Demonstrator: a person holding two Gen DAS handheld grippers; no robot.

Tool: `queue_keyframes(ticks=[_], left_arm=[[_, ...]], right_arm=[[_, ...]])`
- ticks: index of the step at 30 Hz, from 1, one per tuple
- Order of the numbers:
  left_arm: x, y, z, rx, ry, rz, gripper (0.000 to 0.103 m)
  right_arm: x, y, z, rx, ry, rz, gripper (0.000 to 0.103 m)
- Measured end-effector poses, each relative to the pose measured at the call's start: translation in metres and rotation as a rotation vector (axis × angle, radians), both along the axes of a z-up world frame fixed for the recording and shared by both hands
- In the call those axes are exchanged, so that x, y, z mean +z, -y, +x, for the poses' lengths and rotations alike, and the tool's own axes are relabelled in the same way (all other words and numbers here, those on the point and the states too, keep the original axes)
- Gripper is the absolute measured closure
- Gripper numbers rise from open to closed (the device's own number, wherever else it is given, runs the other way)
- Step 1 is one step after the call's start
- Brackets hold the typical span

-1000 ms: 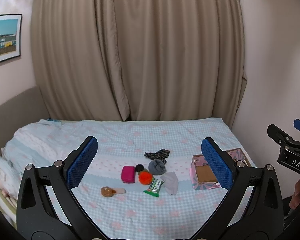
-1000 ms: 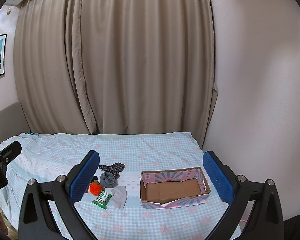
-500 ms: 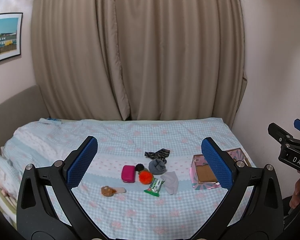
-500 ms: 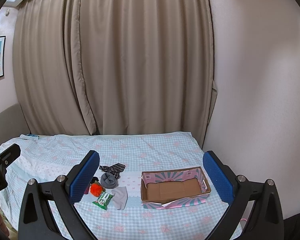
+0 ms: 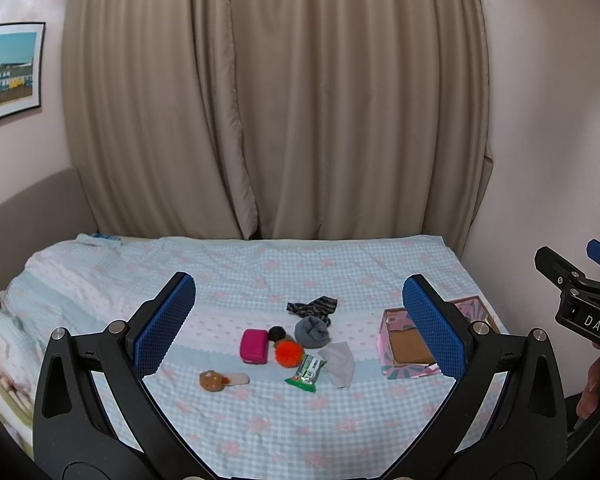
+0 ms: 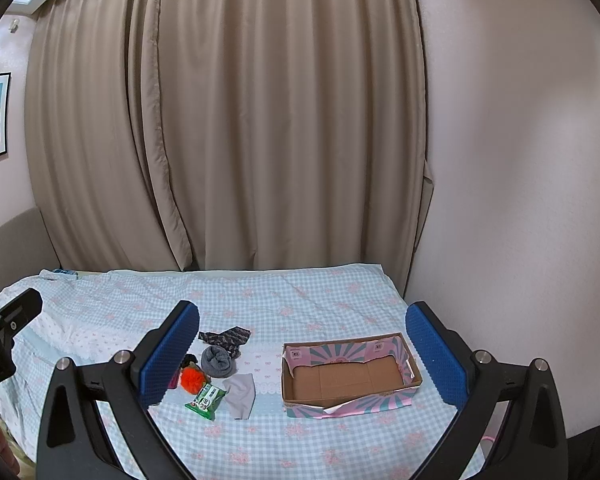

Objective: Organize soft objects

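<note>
Both tools are held up over the near edge of the bed (image 5: 260,272), and nothing has been picked up yet. The left gripper (image 5: 300,328) has its 2 blue fingers wide apart with nothing between them, and the right gripper (image 6: 302,354) is the same. All the little things lie in a bunch near the middle of the bed. Closest to the near edge is a small brown toy (image 5: 212,381) with a pale piece beside it. A bit farther in lie a green packet (image 5: 306,372) and a light grey cloth (image 5: 340,364), just beside each other. Behind them sit a pink pouch (image 5: 254,346), an orange pom-pom (image 5: 288,354) and a small dark ball (image 5: 277,333), close together. Next comes a rolled grey sock (image 5: 312,332), and farthest back a dark striped sock (image 5: 312,307). The cardboard box (image 6: 414,370) sits toward the right edge of the bed, apart from the bunch, and it is empty inside. So I think the job is only at its start: every soft thing is waiting to go in the box.
</note>
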State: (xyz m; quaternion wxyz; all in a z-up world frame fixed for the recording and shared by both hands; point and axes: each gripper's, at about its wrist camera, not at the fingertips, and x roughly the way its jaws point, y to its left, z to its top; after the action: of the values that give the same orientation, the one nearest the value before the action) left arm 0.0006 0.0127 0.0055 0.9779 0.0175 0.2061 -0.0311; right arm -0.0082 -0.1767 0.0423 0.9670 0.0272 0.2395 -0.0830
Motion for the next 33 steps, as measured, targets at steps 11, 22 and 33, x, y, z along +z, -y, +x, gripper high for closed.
queue_keyframes(ticks=[11,22,33], left_arm=[[-0.0002,0.0035,-0.0002,-0.004,0.000,-0.002,0.000],[0.0021,0.0031,-0.0004,0.003,-0.010,-0.007,0.000],[0.0037,-0.0025,-0.0002,0.007,-0.016,-0.022,0.000]], right_arm=[[0.0003,0.0017,0.0008,-0.005,0.001,0.005,0.000],[-0.0002,0.0008,0.0015,-0.006,0.000,-0.002,0.000],[-0.0016,0.0020,0.0010,-0.001,-0.001,-0.001,0.000]])
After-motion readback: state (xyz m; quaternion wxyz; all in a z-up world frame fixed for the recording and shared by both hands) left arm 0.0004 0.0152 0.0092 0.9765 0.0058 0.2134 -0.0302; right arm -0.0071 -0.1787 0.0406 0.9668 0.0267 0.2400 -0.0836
